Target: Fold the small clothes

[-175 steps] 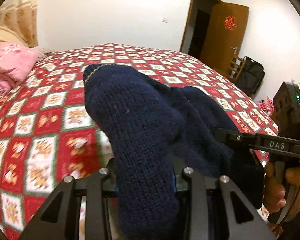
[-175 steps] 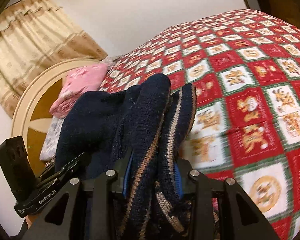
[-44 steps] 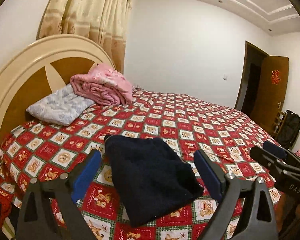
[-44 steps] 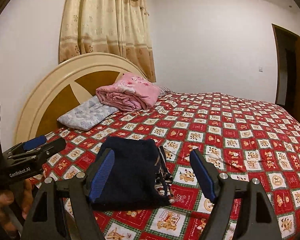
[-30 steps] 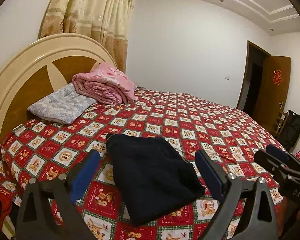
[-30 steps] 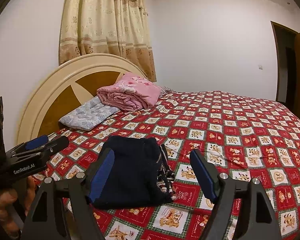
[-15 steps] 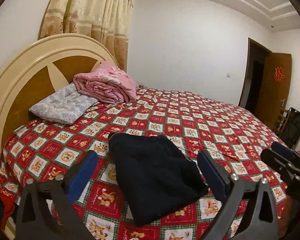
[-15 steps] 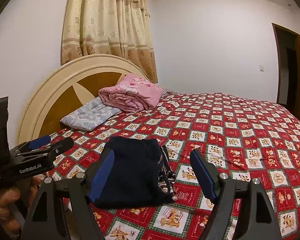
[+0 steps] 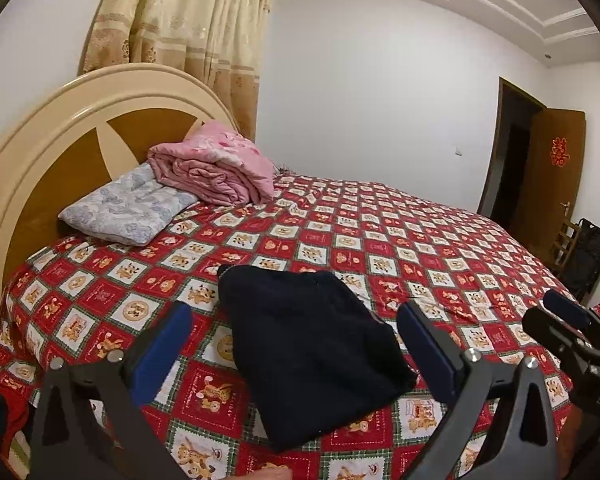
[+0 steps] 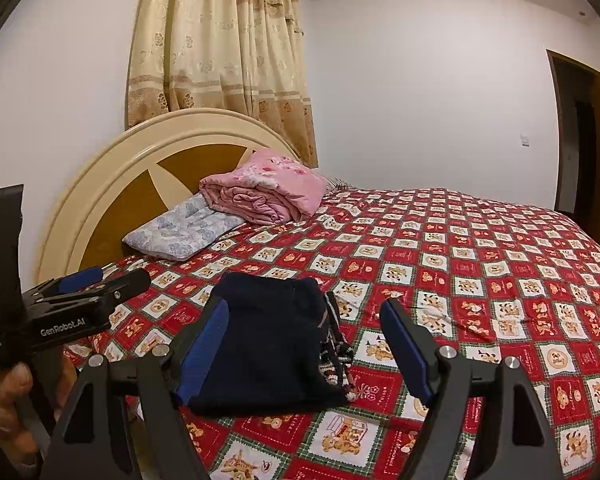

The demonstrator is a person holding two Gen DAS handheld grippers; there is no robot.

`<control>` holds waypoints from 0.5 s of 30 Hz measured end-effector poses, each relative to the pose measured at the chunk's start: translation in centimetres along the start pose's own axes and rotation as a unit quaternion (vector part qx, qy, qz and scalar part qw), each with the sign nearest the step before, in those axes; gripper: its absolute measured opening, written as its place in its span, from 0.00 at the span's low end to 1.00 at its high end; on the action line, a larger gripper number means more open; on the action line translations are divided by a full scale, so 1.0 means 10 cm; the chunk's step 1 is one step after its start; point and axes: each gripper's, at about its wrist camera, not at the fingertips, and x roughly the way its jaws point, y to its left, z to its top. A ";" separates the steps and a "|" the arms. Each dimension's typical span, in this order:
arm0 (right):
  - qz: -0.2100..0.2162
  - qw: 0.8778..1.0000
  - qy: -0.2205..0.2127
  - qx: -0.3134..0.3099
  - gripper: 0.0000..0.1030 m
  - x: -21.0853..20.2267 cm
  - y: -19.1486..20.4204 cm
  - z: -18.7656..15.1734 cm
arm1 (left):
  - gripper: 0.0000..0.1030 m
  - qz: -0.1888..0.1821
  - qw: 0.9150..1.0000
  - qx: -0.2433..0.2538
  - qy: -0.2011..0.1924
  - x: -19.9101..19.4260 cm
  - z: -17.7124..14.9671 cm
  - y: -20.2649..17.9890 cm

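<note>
The dark navy knitted garment point(image 9: 312, 344) lies folded into a compact bundle on the bed point(image 9: 440, 248), near the edge closest to the cameras, on the red patchwork bedspread point(image 10: 480, 264) with its white squares. Along its right side, in the right wrist view, a striped knit edge point(image 10: 334, 340) in brown and cream shows from under the folded layers.

The left tongs point(image 9: 296, 344) stand wide apart, their blue pads point(image 9: 162, 344) on either side of the garment and above it, not touching it and holding nothing. The right tongs point(image 10: 306, 344) also stand wide, empty, framing the same bundle from slightly further right. In the right wrist view a hand point(image 10: 8, 412) grips the handle of the left tool at the lower left edge.

At the head of the bed, a pale blue-grey pillow point(image 9: 128, 208) lies against the cream and brown headboard point(image 9: 60, 128), with a folded pink quilt point(image 9: 216, 172) resting partly on it. Beige patterned curtains point(image 10: 220, 52) hang behind. A brown door point(image 9: 556, 184) stands open at the far right, with a black bag point(image 9: 588, 256) beside it.
</note>
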 end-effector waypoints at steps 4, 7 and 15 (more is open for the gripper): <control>0.003 1.000 0.002 -0.005 0.77 0.00 0.03 -0.02 | 1.00 0.000 1.000 0.000 0.001 0.00 0.00 0.01; 0.005 1.000 0.002 -0.007 0.77 0.01 0.04 -0.04 | 1.00 0.012 1.000 0.002 -0.003 0.00 -0.01 0.00; 0.006 1.000 0.008 -0.005 0.77 0.02 0.03 -0.09 | 1.00 0.015 1.000 0.007 0.001 0.05 -0.04 0.00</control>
